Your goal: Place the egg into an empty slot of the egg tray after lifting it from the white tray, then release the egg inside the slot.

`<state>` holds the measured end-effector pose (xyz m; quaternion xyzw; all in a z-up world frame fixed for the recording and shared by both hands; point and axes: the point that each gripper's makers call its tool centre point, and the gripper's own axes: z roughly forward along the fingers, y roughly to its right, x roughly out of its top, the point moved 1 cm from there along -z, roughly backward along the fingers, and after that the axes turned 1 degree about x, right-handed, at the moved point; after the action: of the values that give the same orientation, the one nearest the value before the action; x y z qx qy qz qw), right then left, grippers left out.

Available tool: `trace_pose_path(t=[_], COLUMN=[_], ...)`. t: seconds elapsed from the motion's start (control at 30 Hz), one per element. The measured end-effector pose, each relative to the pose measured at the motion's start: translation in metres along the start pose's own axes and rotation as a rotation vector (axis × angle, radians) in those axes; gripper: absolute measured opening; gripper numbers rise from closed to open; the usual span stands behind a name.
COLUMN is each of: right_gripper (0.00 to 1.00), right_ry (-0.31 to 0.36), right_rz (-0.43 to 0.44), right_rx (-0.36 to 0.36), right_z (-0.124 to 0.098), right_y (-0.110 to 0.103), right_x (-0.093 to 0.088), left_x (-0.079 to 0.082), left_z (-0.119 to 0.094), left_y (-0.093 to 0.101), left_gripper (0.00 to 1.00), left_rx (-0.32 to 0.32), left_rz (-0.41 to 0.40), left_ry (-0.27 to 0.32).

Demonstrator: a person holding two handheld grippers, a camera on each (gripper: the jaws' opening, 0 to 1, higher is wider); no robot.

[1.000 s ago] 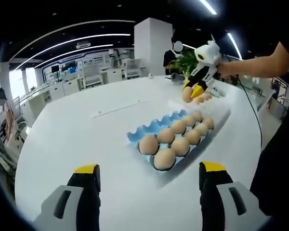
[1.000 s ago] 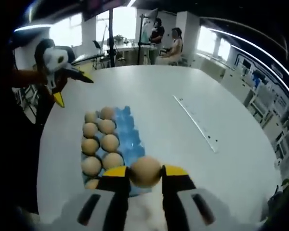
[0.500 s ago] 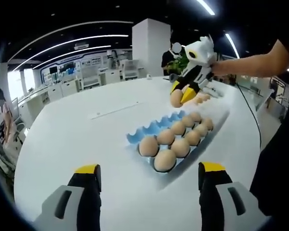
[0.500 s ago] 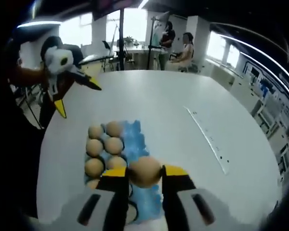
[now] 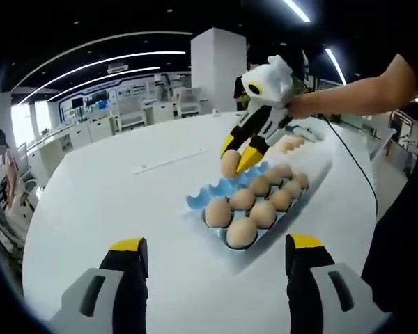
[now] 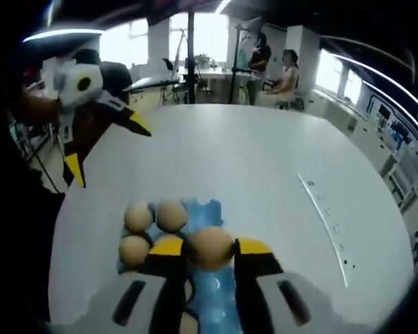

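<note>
Between the yellow jaws of my right gripper [image 6: 209, 249] sits a tan egg [image 6: 209, 247], held shut. It hangs just above the blue egg tray [image 6: 210, 296], whose left slots hold several eggs [image 6: 171, 214]. In the left gripper view the right gripper [image 5: 235, 161] reaches in from the right with the egg [image 5: 229, 165] over the far empty row of the egg tray [image 5: 203, 199]. Beyond it lies the white tray [image 5: 320, 156] with eggs [image 5: 290, 144]. My left gripper [image 5: 214, 245] is open, apart from the tray at its near end, and appears again as the left gripper [image 6: 106, 147].
Everything rests on a large white round table [image 5: 97, 202]. A thin ruler-like strip [image 5: 168, 158] lies across it, seen also as the strip [image 6: 329, 224]. A person's arm [image 5: 355, 97] holds the right gripper. People [image 6: 289, 66] sit at desks far behind.
My right gripper has carried the egg away from the white tray and lower, over the blue tray's empty row. The left gripper has stayed open and still.
</note>
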<state>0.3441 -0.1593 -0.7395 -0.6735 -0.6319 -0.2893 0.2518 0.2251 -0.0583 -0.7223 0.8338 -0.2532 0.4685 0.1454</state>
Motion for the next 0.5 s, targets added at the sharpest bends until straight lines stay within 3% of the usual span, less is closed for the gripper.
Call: trace_pose_path(t=[0.5], right_gripper=[0.26], right_ry=[-0.022], right_rz=[-0.014], right_rx=[0.036], right_z=[0.046], right_y=[-0.002], right_x=[0.020], left_x=[0.001], left_z=[-0.001], left_y=[-0.011], left_gripper=[0.79], left_rx=[-0.024], left_rz=[0.013], left_ry=[0.000])
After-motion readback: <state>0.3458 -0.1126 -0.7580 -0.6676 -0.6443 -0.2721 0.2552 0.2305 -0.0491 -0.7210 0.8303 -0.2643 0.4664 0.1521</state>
